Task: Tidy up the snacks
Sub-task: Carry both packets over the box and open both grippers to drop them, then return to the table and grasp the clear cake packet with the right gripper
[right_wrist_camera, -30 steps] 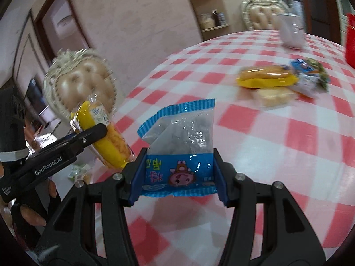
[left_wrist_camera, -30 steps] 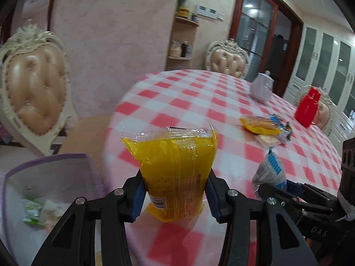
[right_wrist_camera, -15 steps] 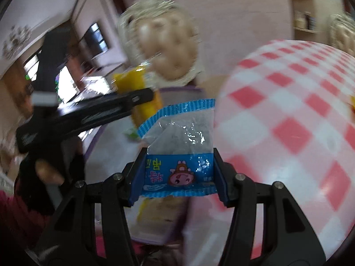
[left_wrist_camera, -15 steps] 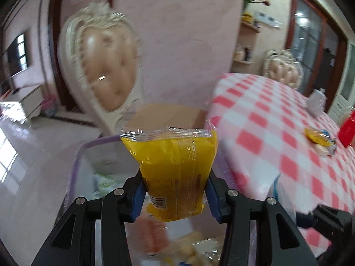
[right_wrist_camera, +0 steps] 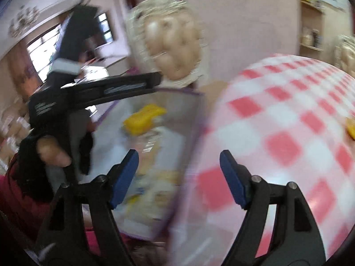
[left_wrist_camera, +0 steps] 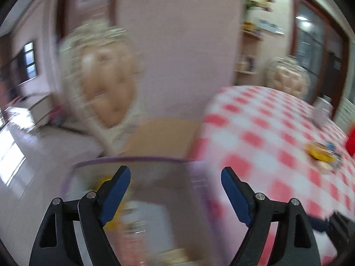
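The left gripper (left_wrist_camera: pixel 175 182) has its blue-padded jaws spread wide and opening, with nothing between them; the right gripper (right_wrist_camera: pixel 179 168) likewise stands spread and opening, its pads bare. Both hang above a clear plastic bin (right_wrist_camera: pixel 195 119) with a purple rim, which sits just beside the edge of the round table (right_wrist_camera: pixel 288 133) under its red-and-white checked cloth. In the right wrist view a yellow snack packet (right_wrist_camera: pixel 144 117) lies loose inside the bin, ahead of the right gripper's left pad and below the left gripper's black finger (right_wrist_camera: pixel 124 86), which reaches across the bin's far rim. More wrappers lie blurred in the bin's bottom, too smeared to name. A person's hand (right_wrist_camera: pixel 53 153), partly in a black glove, grips the left tool's handle at the left of that view. Beyond the bin stands an ornate padded chair (left_wrist_camera: pixel 104 84), with a tan cardboard box (left_wrist_camera: pixel 159 137) between it and the bin. Far out on the table, well apart from both grippers, lies a small heap of snack packets (left_wrist_camera: pixel 321 155), beside a red container (left_wrist_camera: pixel 350 141) at the frame's edge.
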A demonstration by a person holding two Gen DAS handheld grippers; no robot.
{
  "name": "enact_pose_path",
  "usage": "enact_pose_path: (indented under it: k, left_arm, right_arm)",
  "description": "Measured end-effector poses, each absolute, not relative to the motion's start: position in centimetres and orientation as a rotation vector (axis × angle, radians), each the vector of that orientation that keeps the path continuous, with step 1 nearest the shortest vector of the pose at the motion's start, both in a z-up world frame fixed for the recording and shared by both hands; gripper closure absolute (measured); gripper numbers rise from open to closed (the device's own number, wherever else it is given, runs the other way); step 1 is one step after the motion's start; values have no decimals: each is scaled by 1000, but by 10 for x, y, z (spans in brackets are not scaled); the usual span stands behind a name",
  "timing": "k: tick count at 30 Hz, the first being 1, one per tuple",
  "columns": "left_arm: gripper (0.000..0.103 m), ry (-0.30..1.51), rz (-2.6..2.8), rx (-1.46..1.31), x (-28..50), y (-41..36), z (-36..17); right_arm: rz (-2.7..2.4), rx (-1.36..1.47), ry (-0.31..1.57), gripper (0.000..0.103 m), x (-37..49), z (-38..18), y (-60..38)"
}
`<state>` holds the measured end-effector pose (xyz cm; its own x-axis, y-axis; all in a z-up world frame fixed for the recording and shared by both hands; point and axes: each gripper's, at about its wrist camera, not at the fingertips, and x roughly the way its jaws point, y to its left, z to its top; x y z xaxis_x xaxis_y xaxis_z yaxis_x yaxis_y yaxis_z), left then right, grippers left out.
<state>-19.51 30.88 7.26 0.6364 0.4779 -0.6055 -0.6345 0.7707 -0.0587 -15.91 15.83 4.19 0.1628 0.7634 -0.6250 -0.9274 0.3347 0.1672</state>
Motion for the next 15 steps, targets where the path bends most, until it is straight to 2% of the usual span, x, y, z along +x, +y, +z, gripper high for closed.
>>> enact_pose_path:
  k: [8,15]
  left_arm:
    - [17,751,169,-108,-20,191,57]
    - [17,672,210,-509,95,199,51]
  right_arm:
    - [701,-123,723,25,-22,31,26]
    - [488,186,884,24,75,12,-61]
